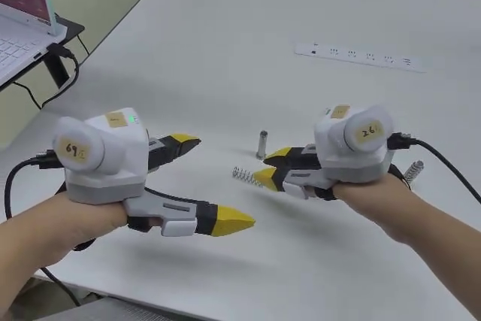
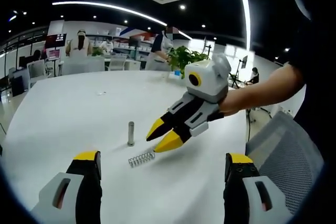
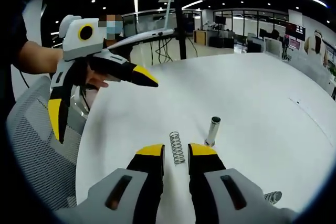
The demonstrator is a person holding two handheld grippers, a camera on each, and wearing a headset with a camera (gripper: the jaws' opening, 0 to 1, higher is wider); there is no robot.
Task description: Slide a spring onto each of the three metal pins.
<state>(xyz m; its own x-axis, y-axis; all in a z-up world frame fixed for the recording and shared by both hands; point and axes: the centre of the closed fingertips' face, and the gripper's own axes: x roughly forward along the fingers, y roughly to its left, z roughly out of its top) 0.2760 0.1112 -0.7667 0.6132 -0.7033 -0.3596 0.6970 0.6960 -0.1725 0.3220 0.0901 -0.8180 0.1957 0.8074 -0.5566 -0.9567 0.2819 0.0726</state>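
A small metal spring (image 1: 244,175) lies on the white table (image 1: 225,50), just in front of an upright metal pin (image 1: 262,144). My right gripper (image 1: 268,167) is open by a narrow gap, its yellow tips at the spring's near end. In the right gripper view the spring (image 3: 177,147) runs forward from between the right gripper's (image 3: 176,150) tips without being pinched, and the pin (image 3: 212,130) stands just right of it. My left gripper (image 1: 210,180) is wide open and empty, left of the spring. The left gripper view shows the spring (image 2: 142,158), the pin (image 2: 130,133) and the right gripper (image 2: 163,137).
A second spring (image 1: 413,171) lies on the table to the right of my right hand, also seen low in the right gripper view as a second spring (image 3: 272,198). A white power strip (image 1: 361,56) lies at the far side. A laptop (image 1: 19,13) sits at the far left.
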